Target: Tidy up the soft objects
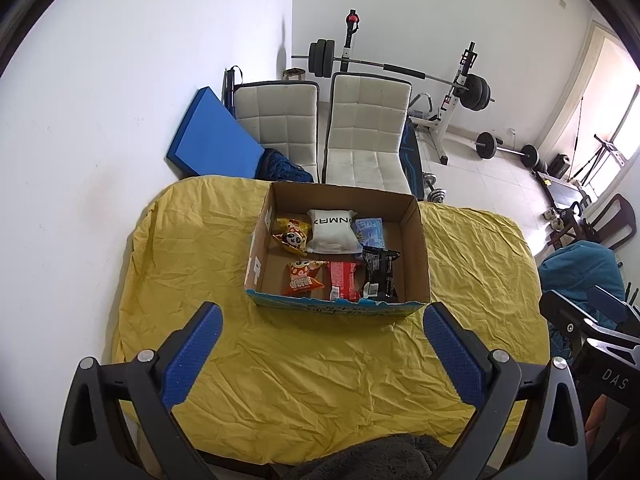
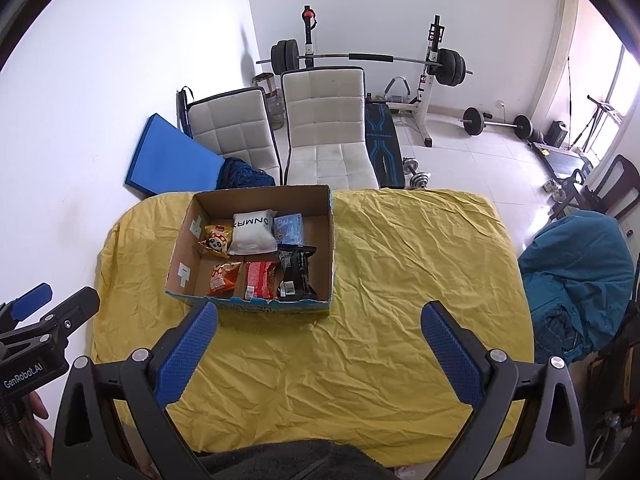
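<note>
A cardboard box [image 1: 416, 252] [image 2: 331, 248] stands on the yellow-covered table [image 1: 320, 368] [image 2: 400, 280]. Inside lie several soft snack packs: a white pouch [image 1: 332, 230] [image 2: 254, 230], two orange panda packs [image 1: 292, 236] [image 1: 302, 278], a red pack [image 1: 344, 280] [image 2: 260, 278], a black pack [image 1: 380, 276] [image 2: 296, 274] and a light blue pack [image 1: 370, 232] [image 2: 289, 229]. My left gripper [image 1: 320, 316] is open and empty, just short of the box's near wall. My right gripper [image 2: 320, 316] is open and empty, near the box's front right corner. The left gripper also shows in the right wrist view [image 2: 48, 304].
Two white padded chairs [image 1: 360, 132] [image 2: 324, 120] stand behind the table, with a blue mat [image 1: 212, 132] against the wall. A weight bench with barbell [image 1: 400, 70] stands further back. A teal-covered seat [image 2: 576, 272] is to the right. Dark fuzzy fabric [image 1: 360, 456] lies at the near edge.
</note>
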Motion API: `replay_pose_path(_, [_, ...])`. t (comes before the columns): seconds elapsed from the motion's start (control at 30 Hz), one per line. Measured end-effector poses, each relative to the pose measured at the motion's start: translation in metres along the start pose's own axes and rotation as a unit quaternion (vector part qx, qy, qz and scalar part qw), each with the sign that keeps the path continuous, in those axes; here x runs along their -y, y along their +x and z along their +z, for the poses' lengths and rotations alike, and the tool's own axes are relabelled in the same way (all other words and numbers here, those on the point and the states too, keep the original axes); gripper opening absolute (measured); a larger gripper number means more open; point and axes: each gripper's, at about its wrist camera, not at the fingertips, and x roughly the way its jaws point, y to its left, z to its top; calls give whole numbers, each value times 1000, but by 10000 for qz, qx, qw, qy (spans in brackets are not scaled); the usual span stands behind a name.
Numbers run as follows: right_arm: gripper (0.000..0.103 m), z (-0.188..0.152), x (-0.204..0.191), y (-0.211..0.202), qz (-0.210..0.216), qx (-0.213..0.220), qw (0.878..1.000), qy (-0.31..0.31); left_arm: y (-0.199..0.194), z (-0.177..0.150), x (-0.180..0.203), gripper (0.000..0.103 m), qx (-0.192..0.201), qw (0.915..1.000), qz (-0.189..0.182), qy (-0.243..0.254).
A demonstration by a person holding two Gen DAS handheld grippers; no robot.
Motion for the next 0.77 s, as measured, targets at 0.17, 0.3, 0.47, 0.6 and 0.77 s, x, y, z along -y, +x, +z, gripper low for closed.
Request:
replay_pose_path(0.17, [103,1,2,0,-21,2,10000,23,1,0,0,103,-6,10000,-3,-1])
replay_pose_path(0.3, [103,2,3,0,-31,2,10000,35,3,-2,-1,103,-25,10000,-4,2])
replay_pose_path(0.47, [103,2,4,0,-27,-22,10000,70,3,-2,-1,103,-28,10000,-8,-4])
replay_pose_path(0.6, [103,2,4,1,-34,-20,9999,92,3,-2,-1,103,-25,10000,-8,1])
replay_pose_path(0.77, [103,2,5,0,-56,-5,9999,100,4,-4,-1,103,-17,10000,-10,2])
